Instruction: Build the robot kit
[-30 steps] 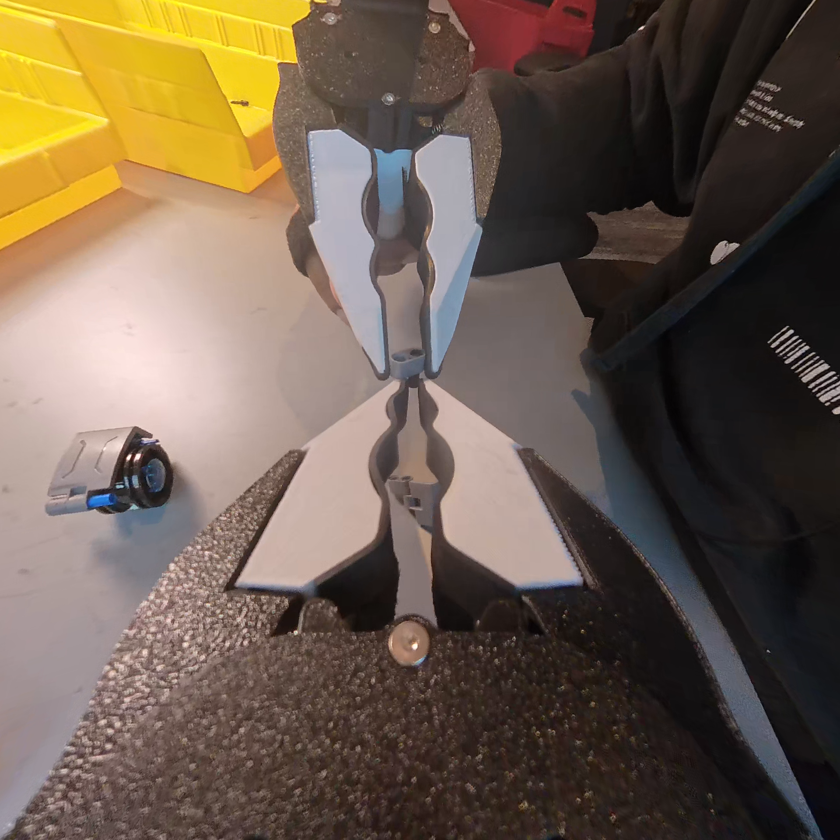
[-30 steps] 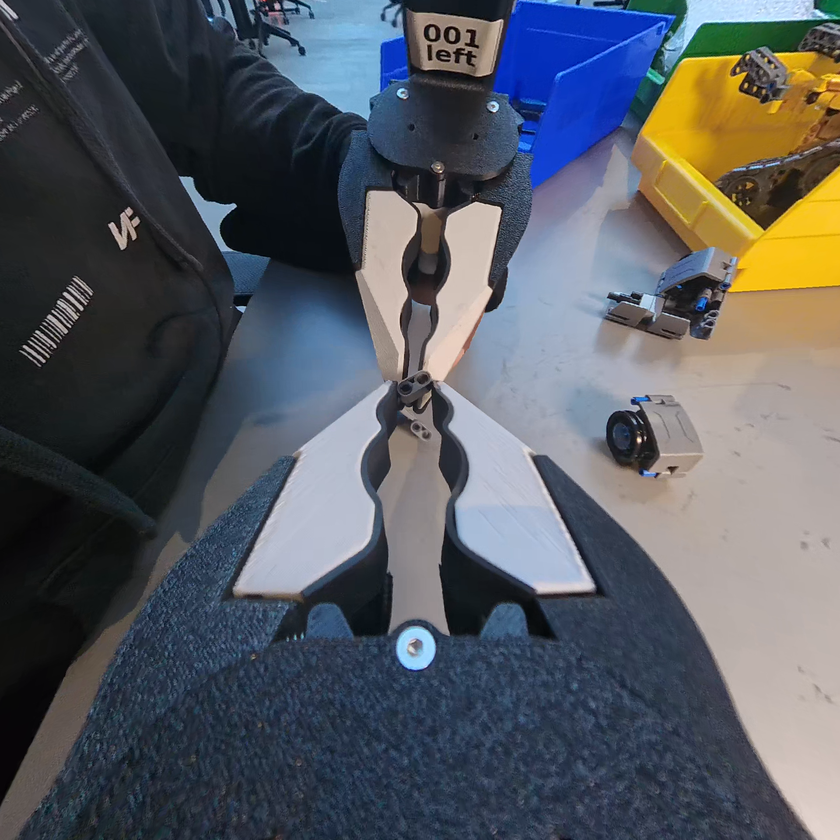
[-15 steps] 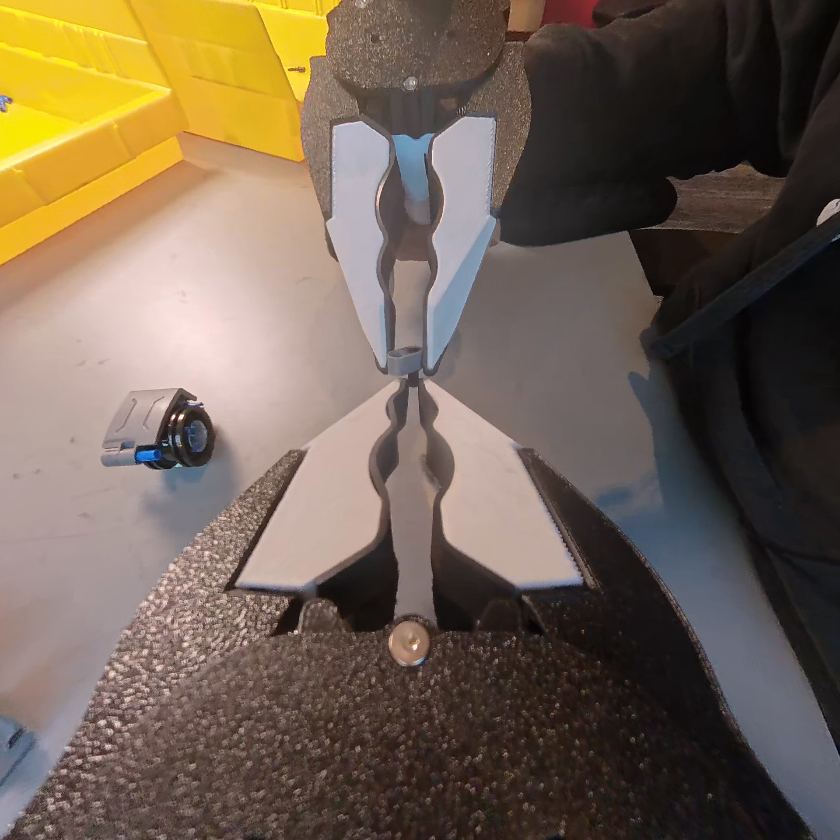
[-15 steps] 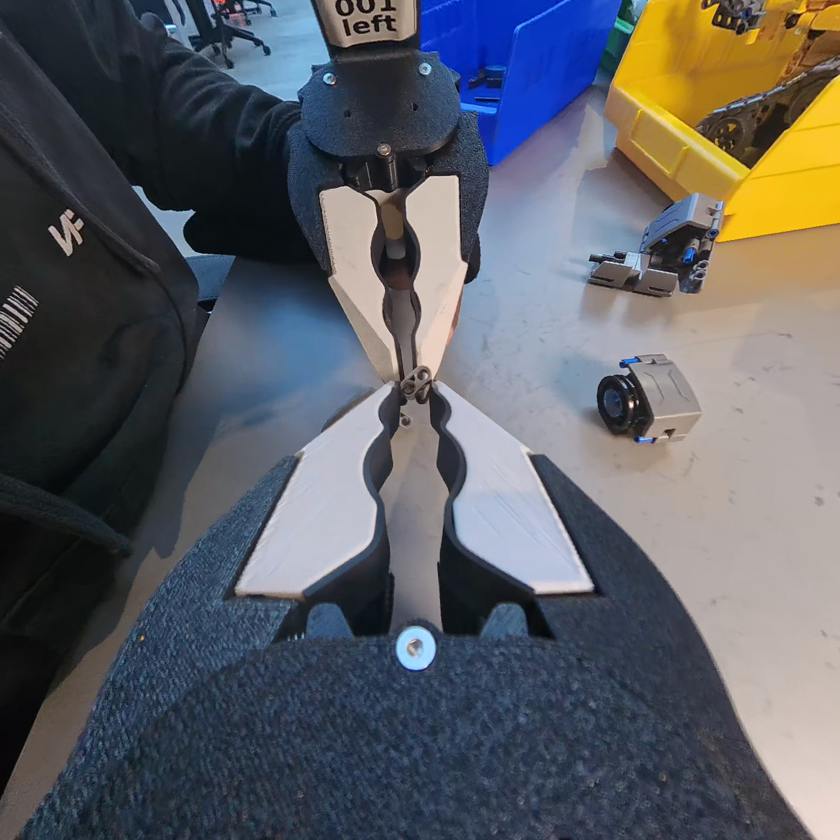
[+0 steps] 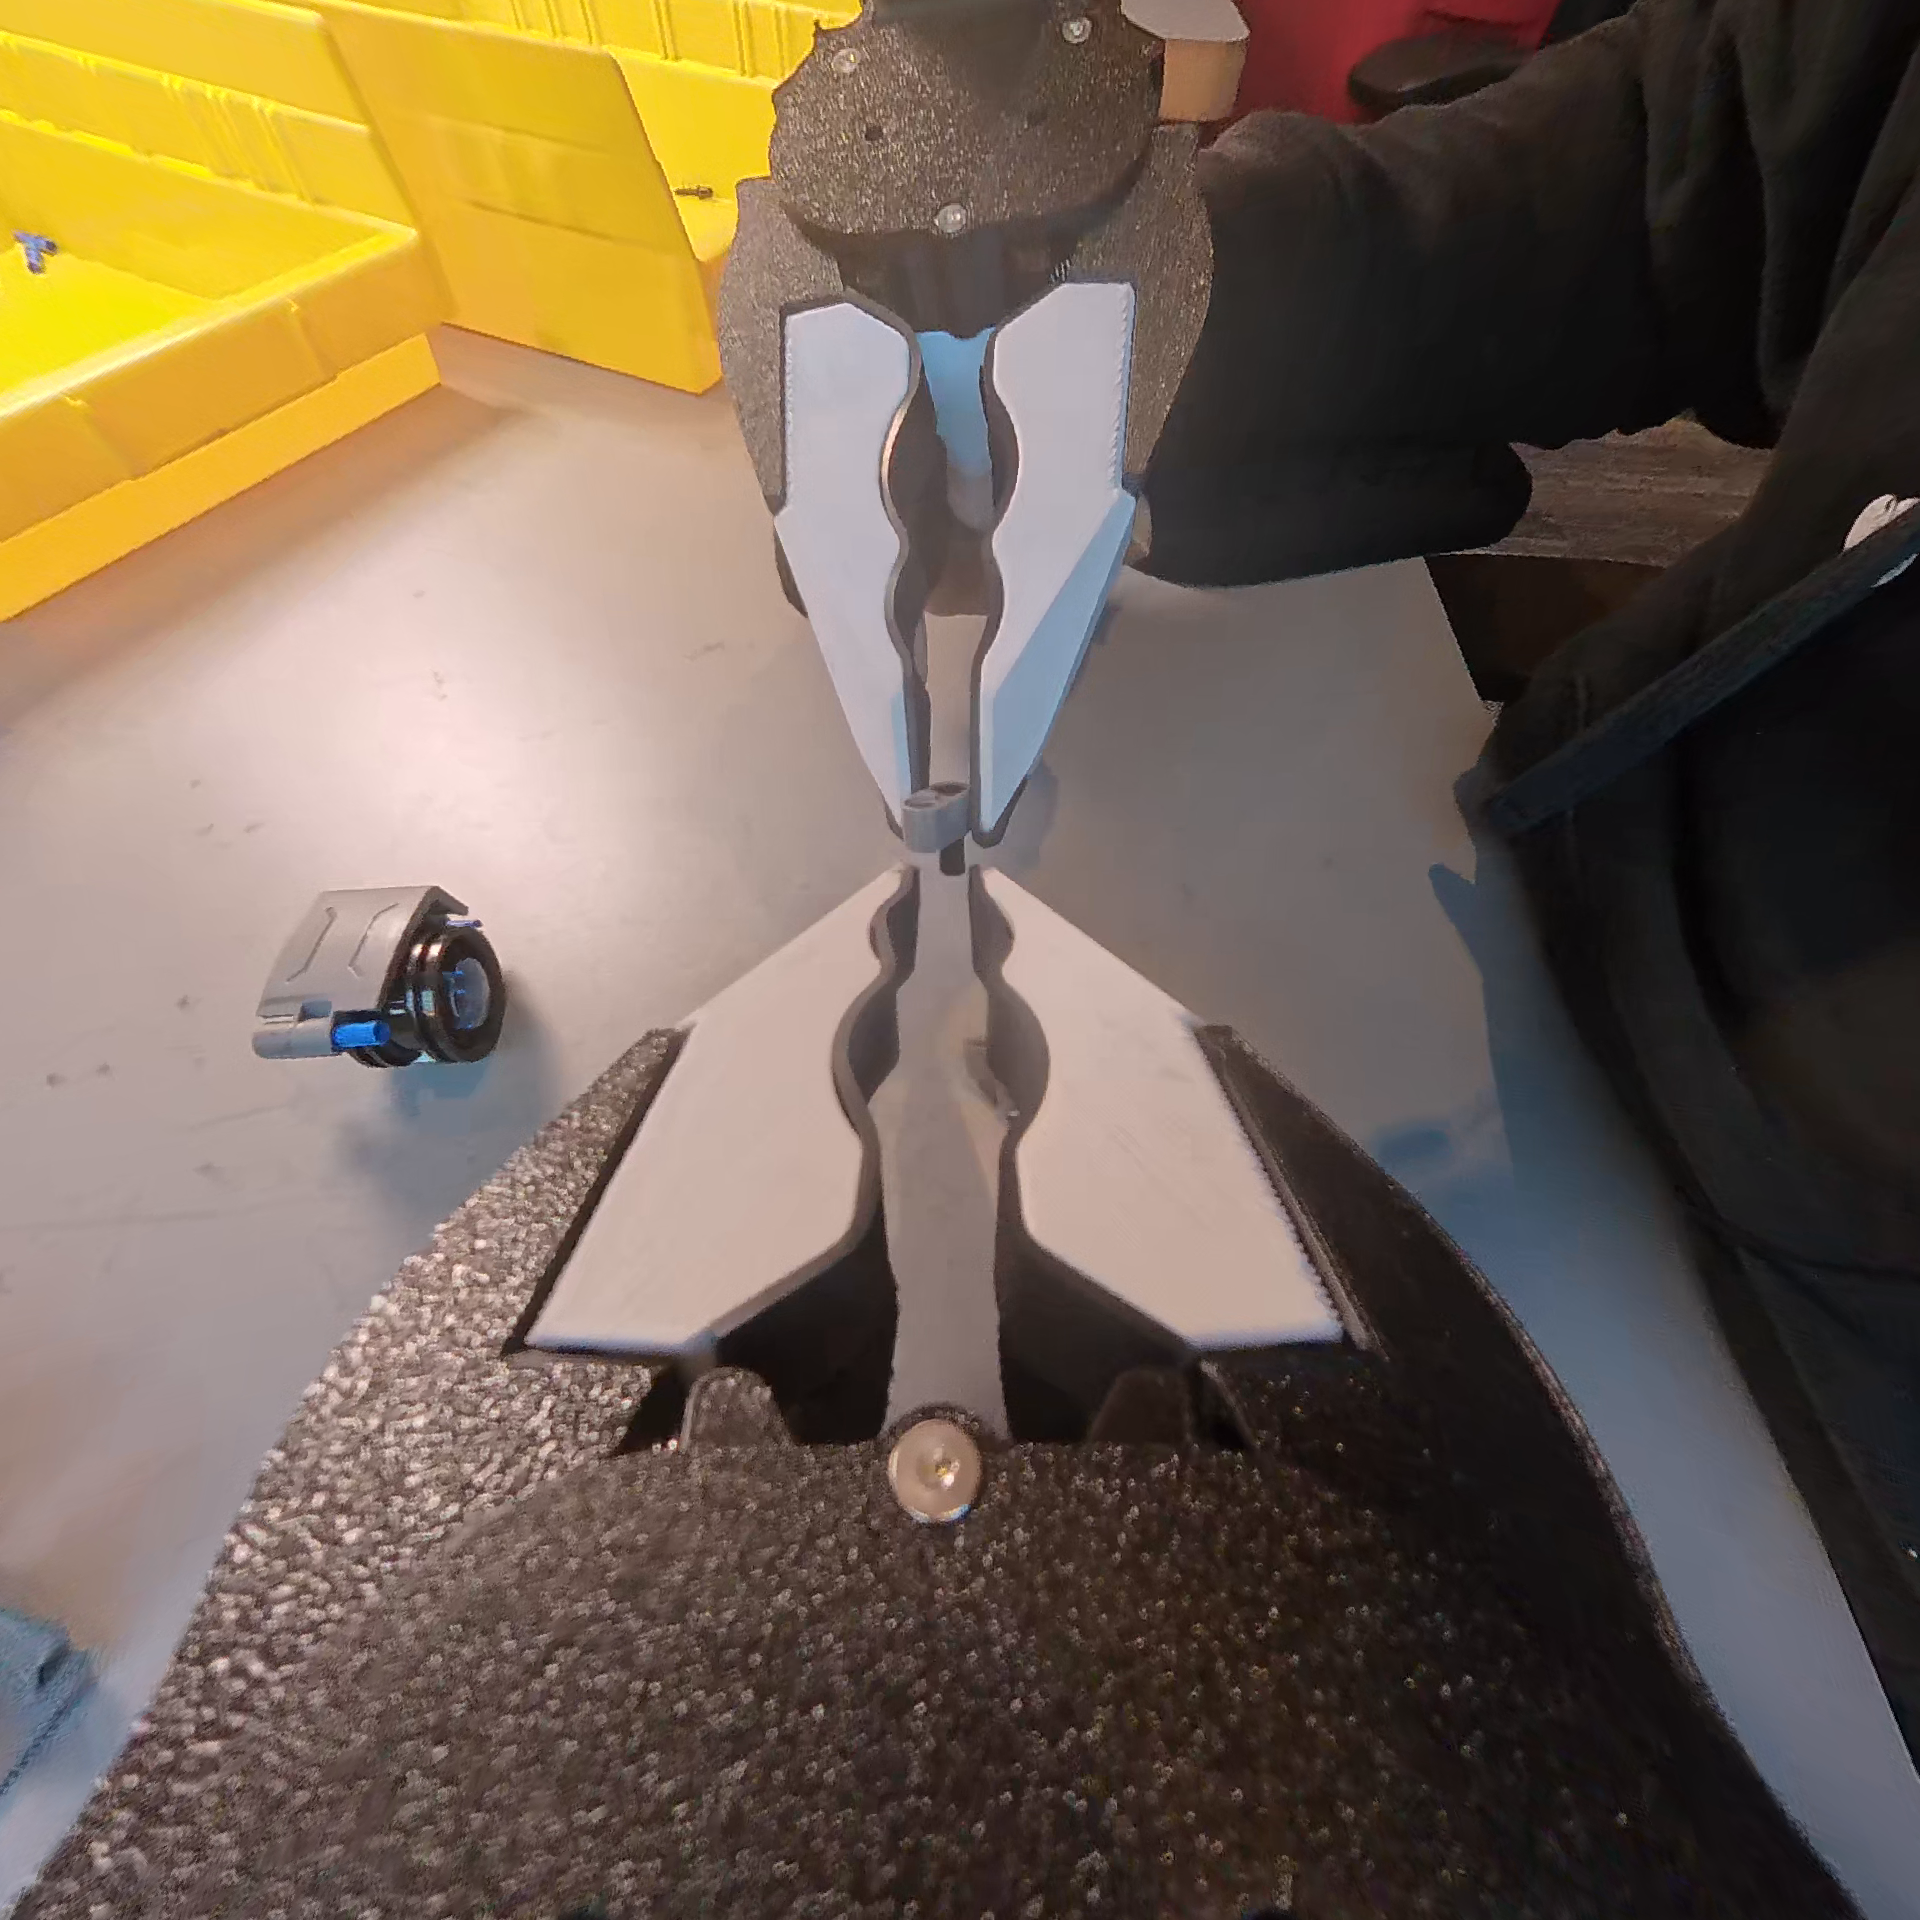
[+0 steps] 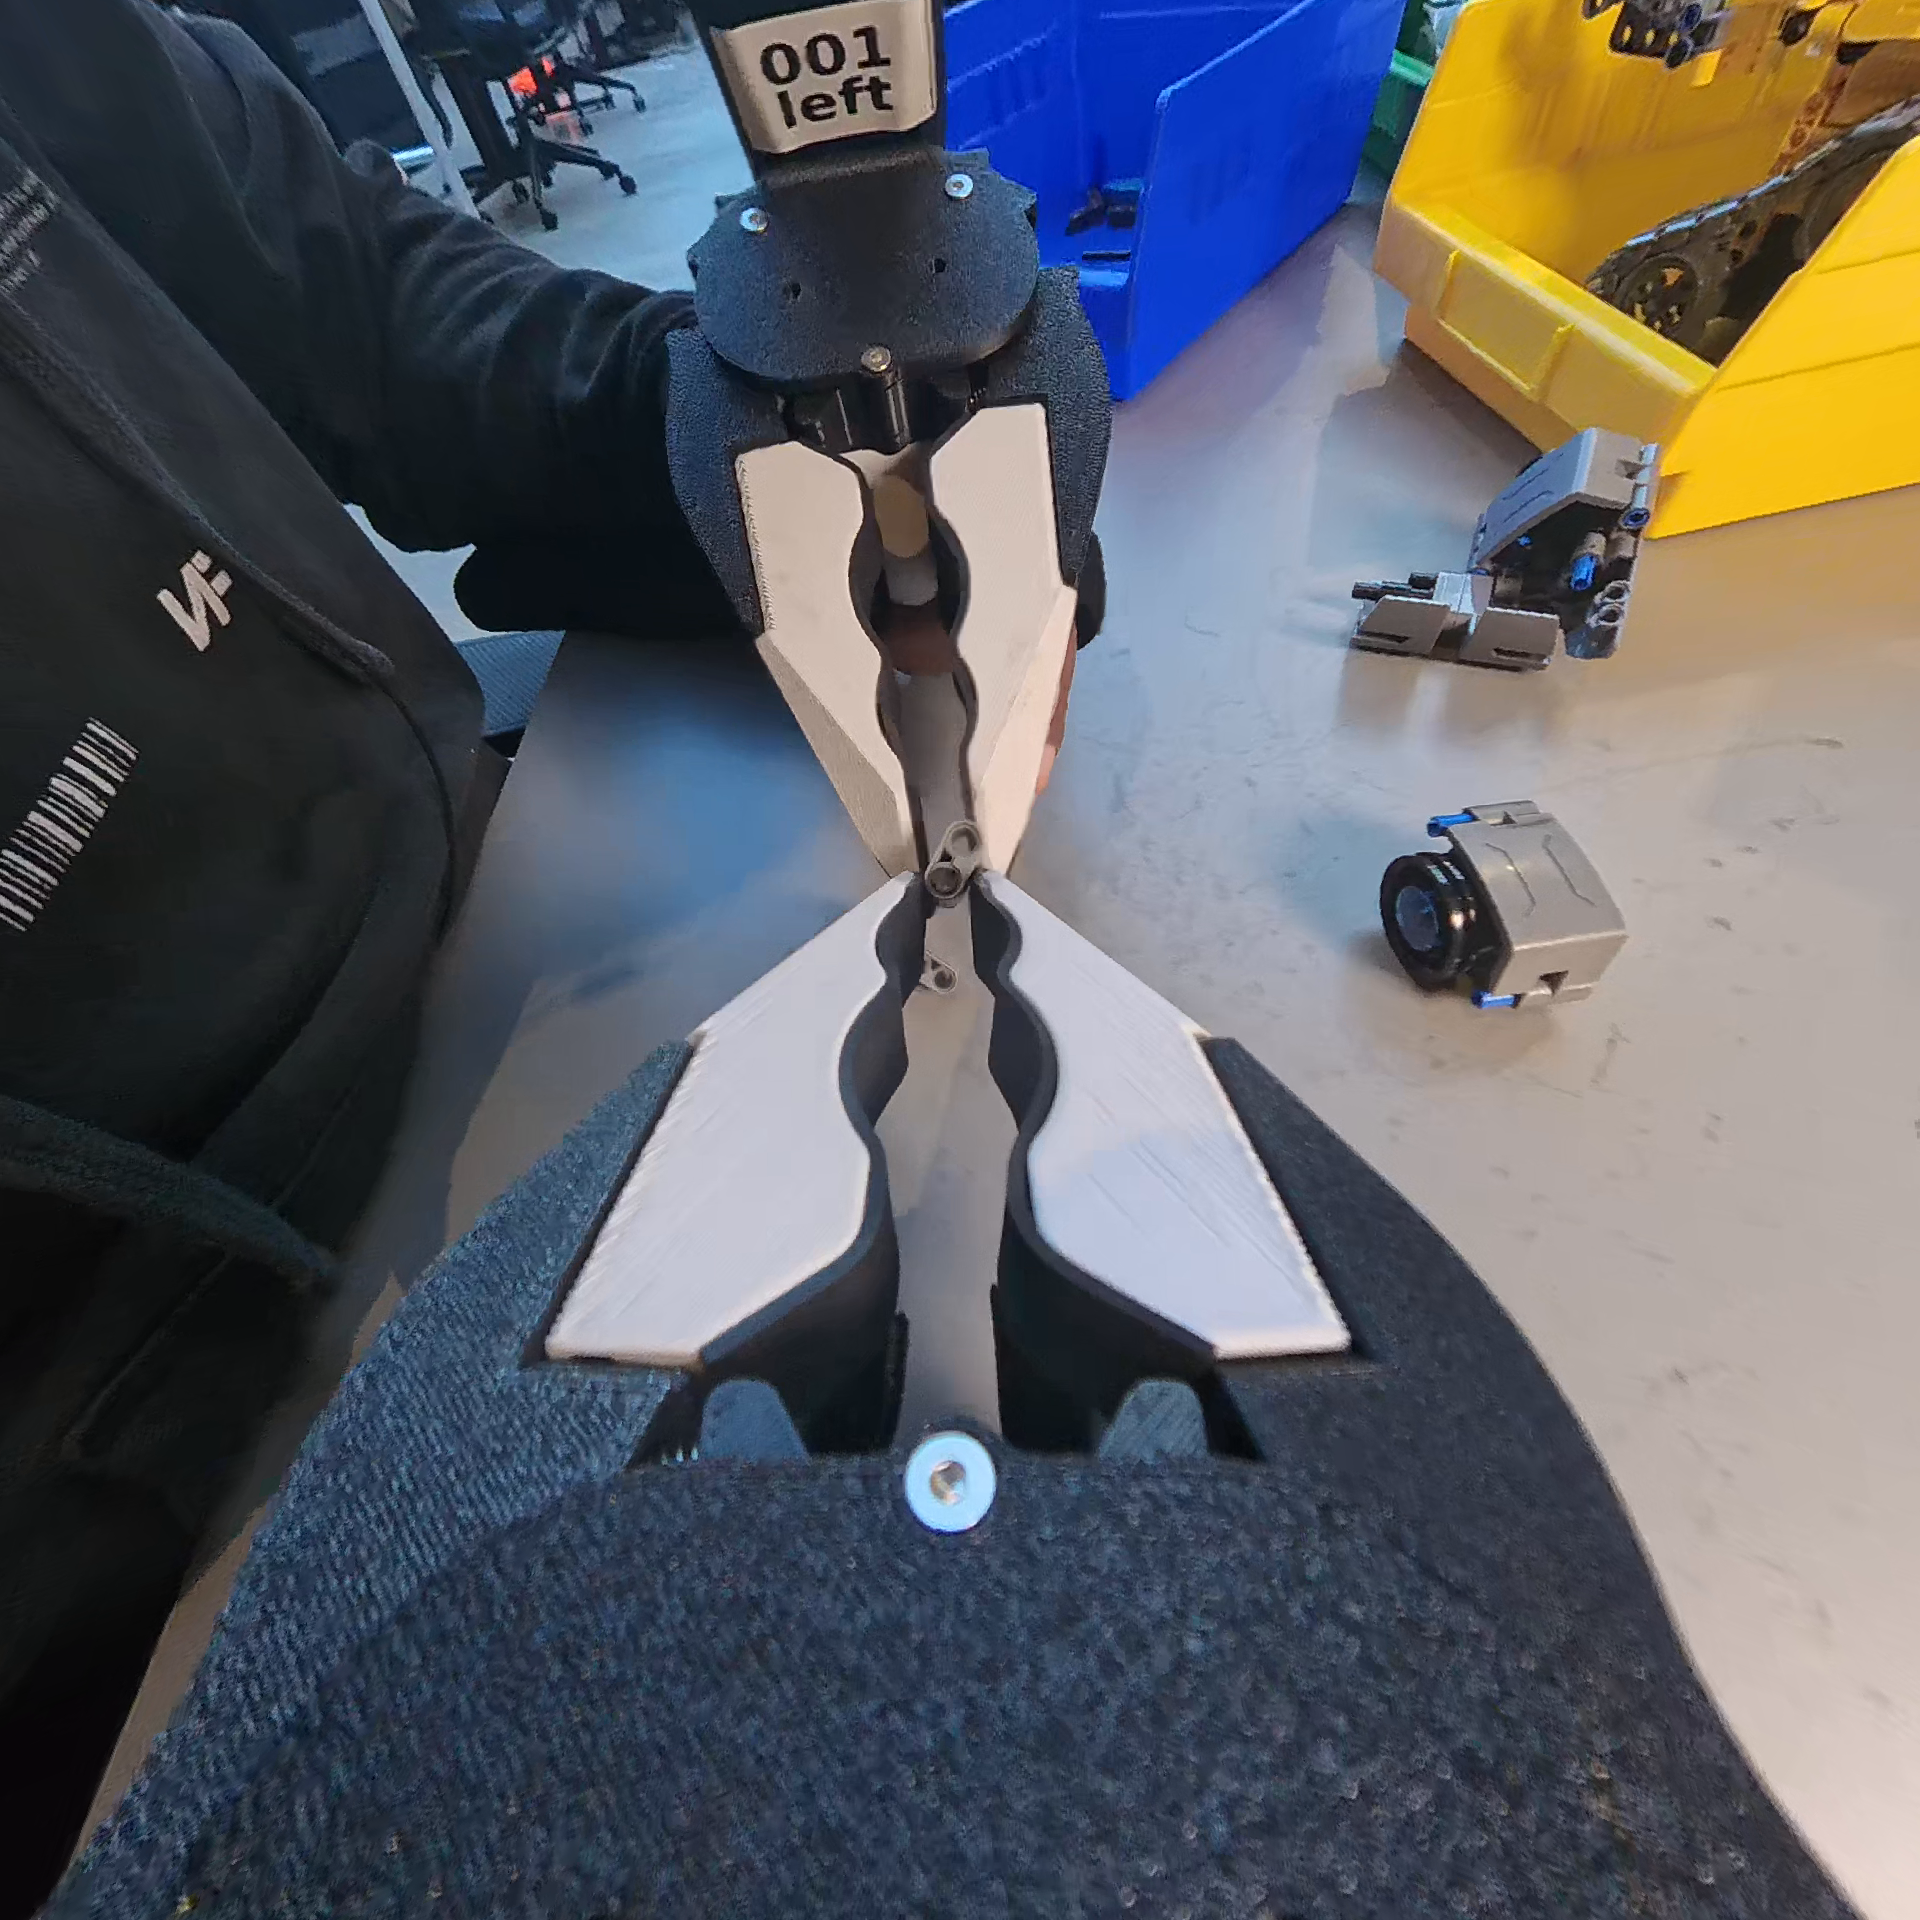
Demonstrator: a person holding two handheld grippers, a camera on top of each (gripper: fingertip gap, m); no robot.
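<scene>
My two grippers meet tip to tip above the grey table. My right gripper is shut on a small grey two-hole connector. In the left wrist view it comes in from the top with the connector between its tips. My left gripper is shut, and a short black pin at its tips runs up into the connector. In the right wrist view the left gripper points down from above. A person's black-sleeved hands hold both.
A black wheel with a grey fender piece lies on the table, to the right in the right wrist view. A grey brick assembly, yellow bins and a blue bin stand behind. The person's torso is close. My two grippers' fingertips are within a few centimetres of each other.
Both grippers have stayed shut and tip to tip. The connector has turned from lying across to more upright in the right wrist view. The pair has drifted slightly over the table.
</scene>
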